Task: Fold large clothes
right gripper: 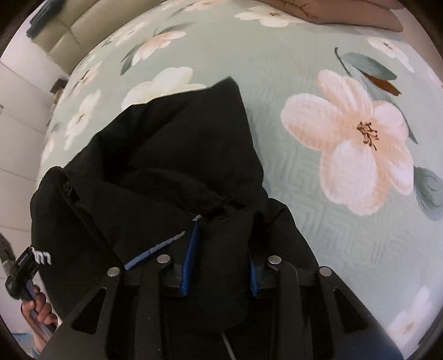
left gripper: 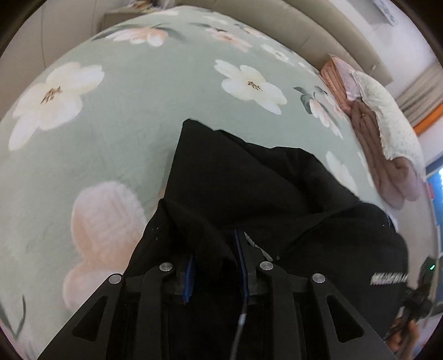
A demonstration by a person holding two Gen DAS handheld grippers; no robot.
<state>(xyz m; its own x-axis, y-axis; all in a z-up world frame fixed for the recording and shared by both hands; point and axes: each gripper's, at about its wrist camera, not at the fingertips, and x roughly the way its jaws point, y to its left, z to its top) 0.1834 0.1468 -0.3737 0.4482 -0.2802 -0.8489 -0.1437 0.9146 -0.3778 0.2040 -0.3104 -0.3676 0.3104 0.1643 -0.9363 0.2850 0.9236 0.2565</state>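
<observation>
A black jacket (left gripper: pixel 249 180) with white lettering lies bunched on a pale green flowered bedspread (left gripper: pixel 138 91). Its fabric rises in a fold ahead of both grippers. My left gripper (left gripper: pixel 214 249) points down into the cloth. Its blue pads (left gripper: pixel 188 288) stand a little apart, with black fabric loosely between them. In the right wrist view the same jacket (right gripper: pixel 171 155) fills the middle. My right gripper (right gripper: pixel 221 241) stands likewise slightly apart, and cloth bulges between its blue pads (right gripper: pixel 187 265). Each view shows the other gripper at its edge, held by a hand (right gripper: pixel 38 307).
Folded pink and white blankets (left gripper: pixel 373 124) are stacked at the bed's far right edge. A beige padded headboard (left gripper: pixel 277 25) runs behind the bed. Bare bedspread (right gripper: pixel 332 193) stretches around the jacket. A light-coloured wall (right gripper: pixel 19 133) shows at the left in the right wrist view.
</observation>
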